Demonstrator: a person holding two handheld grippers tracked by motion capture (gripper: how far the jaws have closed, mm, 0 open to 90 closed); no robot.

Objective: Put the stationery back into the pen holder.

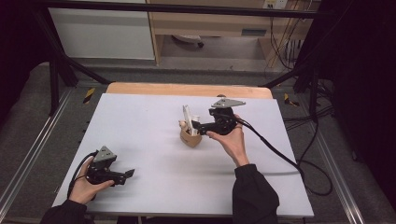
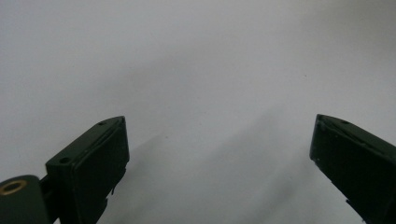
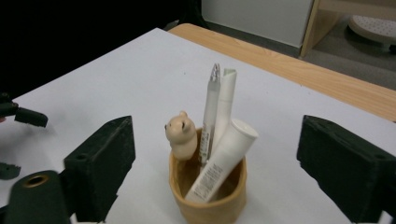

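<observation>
While the right gripper (image 1: 195, 125) hangs just beside the tan cup (image 1: 190, 138) near the middle of the white table (image 1: 140, 140), its jaws stand wide apart with nothing between the pads; in the right gripper view the cup (image 3: 208, 198) sits between and beyond the two black jaws, untouched by either. The cup is one only, with a small bear figure (image 3: 181, 135) perched on its rim. Inside it stand three white tubes: a short capped tube (image 3: 222, 165) leaning across the front, a slim tube with a crimped silver tip (image 3: 210, 109), and a taller flat-ended tube (image 3: 225, 100) right behind it, the two rear ones touching.

The left gripper (image 1: 127, 174) rests low at the near left of the table, well apart from the cup, held in the person's left hand (image 1: 83, 186). In the left gripper view its jaws are spread wide over bare white tabletop (image 2: 196, 70), holding nothing.

Two grippers, two hands, one cup, three tubes, one bear. The right hand (image 1: 231, 140) grips its tool from the near side, a black cable (image 1: 275, 149) trailing off to the right.
</observation>
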